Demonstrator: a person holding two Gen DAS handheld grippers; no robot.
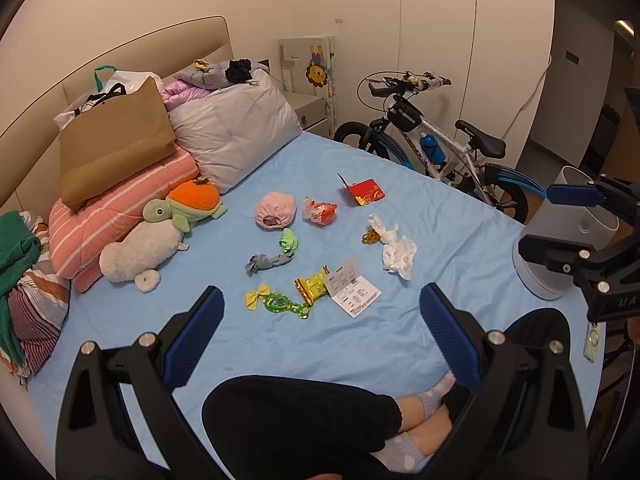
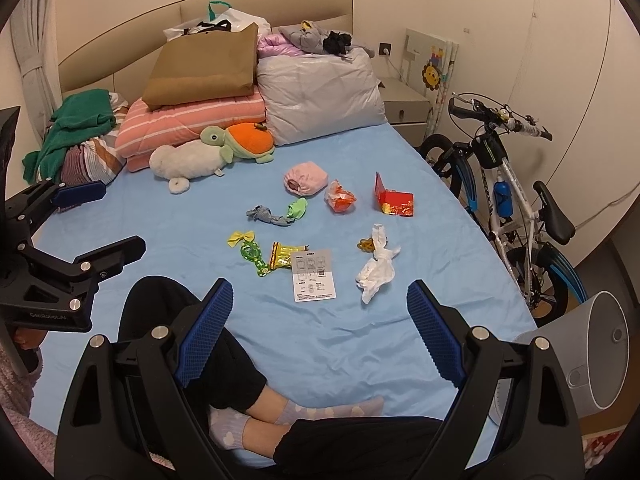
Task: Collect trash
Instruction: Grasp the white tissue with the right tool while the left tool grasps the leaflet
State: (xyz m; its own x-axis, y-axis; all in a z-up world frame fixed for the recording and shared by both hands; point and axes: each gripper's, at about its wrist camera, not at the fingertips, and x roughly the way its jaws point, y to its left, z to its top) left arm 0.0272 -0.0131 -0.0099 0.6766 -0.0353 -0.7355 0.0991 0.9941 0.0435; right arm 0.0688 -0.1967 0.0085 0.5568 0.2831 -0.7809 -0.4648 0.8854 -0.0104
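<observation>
Mostly the trash here is light, thin stuff scattered over the middle of the bed (image 2: 360, 340), ahead of the seated person's crossed legs (image 2: 224, 364). Both grippers are held above it with nothing in them: the left gripper (image 1: 320, 332) has its jaws spread wide, and so does the right gripper (image 2: 320, 332).

Nearest lies a flat paper card (image 2: 314, 276), printed side up. It looks stiff enough to keep its shape, but it sits flush on the sheet, so a finger probably has to slide under one edge, or press and drag the card into a fold of fabric. Touching its left edge is a yellow wrapper (image 2: 285, 256), crinkly and likely slippery; its puffed middle seems the best place to pinch.

Right of the card is a crumpled tissue (image 2: 376, 270), soft, nearly weightless and easily torn. A gentle squeeze across its bulk should do. Just beside its upper end sits a small amber piece (image 2: 365, 245); I cannot tell what it is.

Farther off are an orange wrapper (image 2: 340, 197), bunched and easy to grip at the top, and a red packet (image 2: 392, 200) with one flap standing upright, which offers a ready edge.

A white bin (image 2: 600, 344) stands at the bed's right side, near the right gripper, a likely place for all of it. The socks and toys are probably not trash.
</observation>
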